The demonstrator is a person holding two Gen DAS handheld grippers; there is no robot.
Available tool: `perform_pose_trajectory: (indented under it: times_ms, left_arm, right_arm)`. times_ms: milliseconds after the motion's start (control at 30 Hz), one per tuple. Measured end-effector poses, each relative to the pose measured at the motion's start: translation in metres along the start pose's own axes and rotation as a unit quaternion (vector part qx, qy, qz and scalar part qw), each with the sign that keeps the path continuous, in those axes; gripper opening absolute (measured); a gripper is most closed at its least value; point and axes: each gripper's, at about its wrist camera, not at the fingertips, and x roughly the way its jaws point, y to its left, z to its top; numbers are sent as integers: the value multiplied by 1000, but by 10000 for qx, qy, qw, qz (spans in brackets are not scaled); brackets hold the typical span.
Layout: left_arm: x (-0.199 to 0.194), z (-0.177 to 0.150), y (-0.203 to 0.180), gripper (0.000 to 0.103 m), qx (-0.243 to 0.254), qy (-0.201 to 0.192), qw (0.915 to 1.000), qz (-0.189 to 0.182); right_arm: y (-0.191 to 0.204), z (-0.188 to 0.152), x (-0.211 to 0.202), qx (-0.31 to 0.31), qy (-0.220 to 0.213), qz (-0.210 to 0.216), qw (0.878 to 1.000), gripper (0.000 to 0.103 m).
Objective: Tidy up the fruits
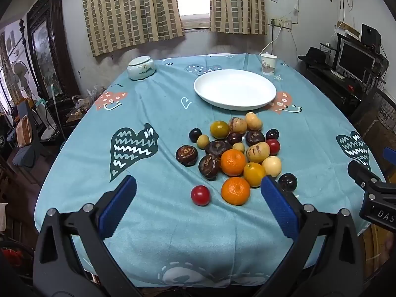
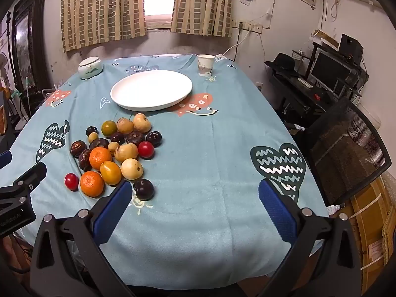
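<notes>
Blue-padded fingers of the left gripper stand wide and empty, a small round red fruit between their tips and a ribbed orange mandarin beside it. Right gripper is equally wide, a dark purple plum just off its left finger. Beyond lies the empty white round plate on the desk. Round fruit may roll if nudged, scattering the touching pile.

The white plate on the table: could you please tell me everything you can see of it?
The white plate is round and shallow with a low raised rim, plain and matte, with nothing on it. It lies flat on the blue tablecloth, beyond the pile of fruit and apart from it, with a paper cup behind it. Nothing touches it but the cloth.
</notes>
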Motion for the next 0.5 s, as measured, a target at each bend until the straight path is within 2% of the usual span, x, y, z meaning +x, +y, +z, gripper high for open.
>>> perform_pose_trajectory:
  times_ms: [500]
  left_arm:
    - [6,5,3,101,-52,84,10000,-4]
  right_arm:
    - [7,0,1,-18,32,35,10000,102]
